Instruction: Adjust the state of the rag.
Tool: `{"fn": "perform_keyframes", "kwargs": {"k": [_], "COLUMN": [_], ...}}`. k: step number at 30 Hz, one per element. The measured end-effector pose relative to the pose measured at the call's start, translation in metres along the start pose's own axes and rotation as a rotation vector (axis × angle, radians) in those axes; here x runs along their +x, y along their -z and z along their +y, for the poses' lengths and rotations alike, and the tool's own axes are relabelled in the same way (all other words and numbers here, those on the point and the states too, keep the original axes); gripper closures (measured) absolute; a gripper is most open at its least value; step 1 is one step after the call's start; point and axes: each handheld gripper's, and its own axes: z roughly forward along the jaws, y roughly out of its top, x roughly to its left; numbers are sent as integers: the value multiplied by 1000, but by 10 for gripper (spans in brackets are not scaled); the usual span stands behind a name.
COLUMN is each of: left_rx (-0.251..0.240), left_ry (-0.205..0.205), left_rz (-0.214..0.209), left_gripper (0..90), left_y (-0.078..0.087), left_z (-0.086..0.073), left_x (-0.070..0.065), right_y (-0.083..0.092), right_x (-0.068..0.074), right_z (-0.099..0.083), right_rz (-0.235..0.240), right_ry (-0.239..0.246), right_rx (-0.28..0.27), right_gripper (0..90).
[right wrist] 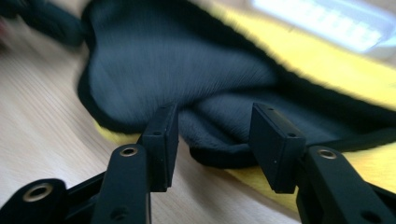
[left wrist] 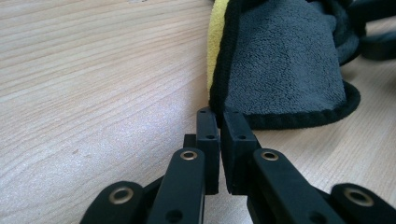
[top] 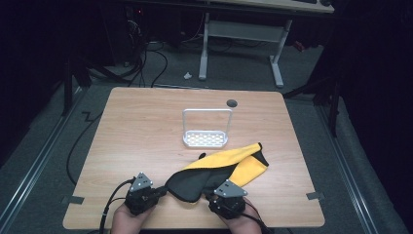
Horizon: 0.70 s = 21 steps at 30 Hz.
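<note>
Where the desk (top: 146, 122) nears its 6 o'clock edge, the left tongs (top: 164, 190) and the right tongs (top: 213, 196) meet a two-sided cloth (top: 221, 168), dark grey on one face and yellow on the other, bound with a black hem. High view: the cloth lies on the desk from about 6 o'clock, where its grey face is turned up, out towards 3 o'clock, where the yellow face shows. A white rack (top: 206, 127) with an upright frame stands near the desk's centre, just beyond the cloth and apart from it. A small dark hole (top: 232, 103) sits in the desk at about 1 o'clock.

Left gripper view: the left tongs (left wrist: 219, 122) are together, clamped on the black hem of the cloth (left wrist: 285, 60) at its corner; the grey pile rises towards 1 o'clock, with a strip of yellow along the hem at 12 o'clock. The desk (left wrist: 93, 84) extends from 9 to 11 o'clock.

Right gripper view, blurred: the right tongs (right wrist: 215, 140) stand apart, with a fold of the cloth (right wrist: 187, 70) and its hem lying between them; the pads do not press it. Yellow shows from 1 to 4 o'clock, the rack (right wrist: 327, 23) pale at 1 o'clock, and the desk (right wrist: 42, 135) at 9 o'clock.
</note>
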Motion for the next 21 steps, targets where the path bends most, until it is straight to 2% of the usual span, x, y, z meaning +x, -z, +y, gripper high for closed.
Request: {"fn": "perform_keyframes", "kwargs": {"k": [2, 4, 6, 11, 17, 21], "left_rx": [-7, -15, -19, -26, -29, -34], "left_ry": [-1, 6, 13, 27, 24, 14], "left_rz": [6, 10, 10, 18, 25, 41], "left_gripper": [865, 869, 870, 872, 875, 883], "left_y": [2, 4, 5, 9, 10, 12], "left_z": [1, 1, 2, 2, 2, 3], "left_x": [1, 3, 5, 9, 10, 9], "right_y": [-6, -2, 6, 25, 46, 57], "right_x": [0, -4, -9, -30, -63, -74], "right_z": [-3, -4, -6, -18, -37, -41], "right_rz": [-4, -9, -13, -73, -124, -155], "right_ry": [23, 18, 0, -14, -89, -127], "right_rx": [40, 39, 33, 46, 46, 25], "right_gripper": [791, 846, 856, 858, 858, 857]}}
